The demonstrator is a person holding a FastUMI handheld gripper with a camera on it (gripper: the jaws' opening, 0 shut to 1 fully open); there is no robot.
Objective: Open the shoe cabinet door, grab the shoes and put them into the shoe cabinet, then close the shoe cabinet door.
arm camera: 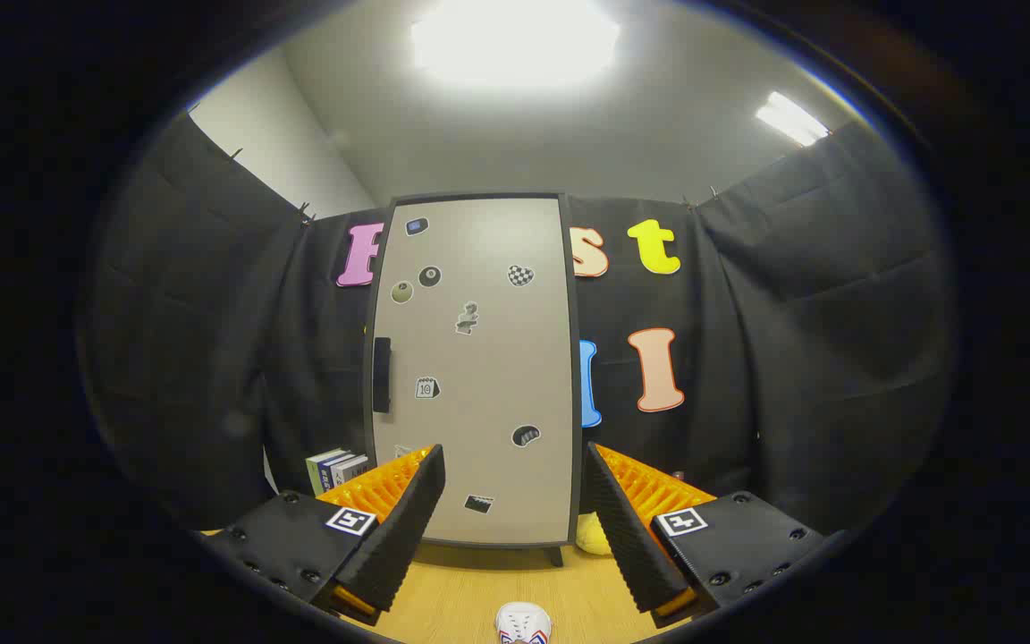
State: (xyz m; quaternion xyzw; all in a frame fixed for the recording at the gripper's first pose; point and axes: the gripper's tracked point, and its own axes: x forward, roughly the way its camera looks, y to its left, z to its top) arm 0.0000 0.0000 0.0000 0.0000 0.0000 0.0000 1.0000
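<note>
My gripper [515, 519] is held level, fingers wide apart with nothing between them; ridged pads face each other across the gap.

Dead ahead at 12 o'clock, beyond the fingertips: the tall pale-grey shoe cabinet with dark frame [479, 367], standing on the light wooden tabletop [470, 595] on short dark feet. Its door is closed. The panel looks smooth, flat and matte, dotted with small stickers; it gives no purchase by itself.

At about 10 o'clock on the door's left edge sits the black vertical bar handle [381, 374], narrow, rigid and raised. That is my hold for step one. Judgement: the door is light and stiff, hinged on the right, so a pinch across the bar and a pull along the door's arc should do. The cabinet may slide if it is light.

At 6 o'clock, close under me between the fingers: the toe of a white shoe with red and blue trim [523, 622]. It is probably soft-walled and light; grip the collar or side, not the toe.

At 8 o'clock, some upright books [336, 467]; at 4 o'clock, a soft yellow object [593, 535] beside the cabinet's foot, identity unclear.
</note>
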